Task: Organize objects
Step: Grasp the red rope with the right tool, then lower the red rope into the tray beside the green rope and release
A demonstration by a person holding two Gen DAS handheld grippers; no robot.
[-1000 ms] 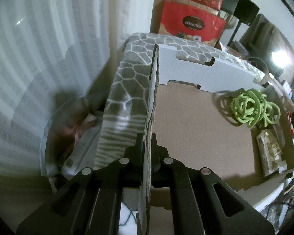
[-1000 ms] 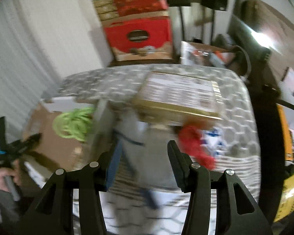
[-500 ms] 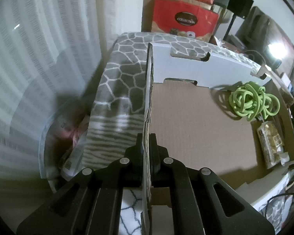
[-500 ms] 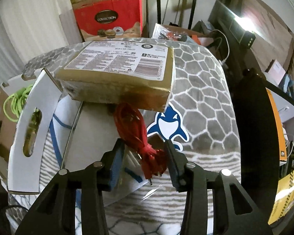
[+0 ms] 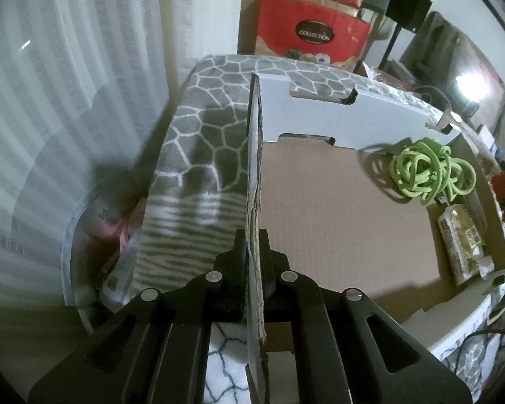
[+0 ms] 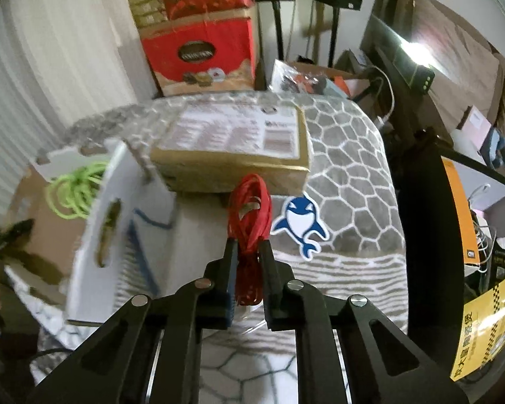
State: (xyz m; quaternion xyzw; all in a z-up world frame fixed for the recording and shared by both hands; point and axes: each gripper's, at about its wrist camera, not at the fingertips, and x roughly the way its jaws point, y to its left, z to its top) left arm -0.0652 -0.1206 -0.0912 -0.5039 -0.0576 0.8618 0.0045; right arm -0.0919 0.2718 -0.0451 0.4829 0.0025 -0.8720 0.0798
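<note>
My left gripper (image 5: 252, 235) is shut on the upright side wall (image 5: 254, 175) of an open cardboard box. On the box floor (image 5: 333, 222) lie a tangled green cord (image 5: 427, 171) and a small tan packet (image 5: 461, 242), both at the right. In the right wrist view my right gripper (image 6: 249, 245) is closing on a coiled red cord (image 6: 250, 212), which sits pinched between the pads. The red cord lies in front of a gold box with a white label (image 6: 232, 148). The cardboard box's white flap (image 6: 114, 222) stands to the left, with the green cord (image 6: 70, 192) behind it.
A grey and white patterned blanket (image 6: 346, 155) covers the surface, with a blue whale sticker (image 6: 299, 222) on it. Red gift boxes (image 6: 198, 50) are stacked at the back. A dark frame (image 6: 417, 202) stands at the right. A curtain (image 5: 67, 101) hangs at the left.
The right gripper's jaws have narrowed from wide apart to pinching the red cord, after swinging right from the box flap. The left gripper has kept its grip on the box wall.
</note>
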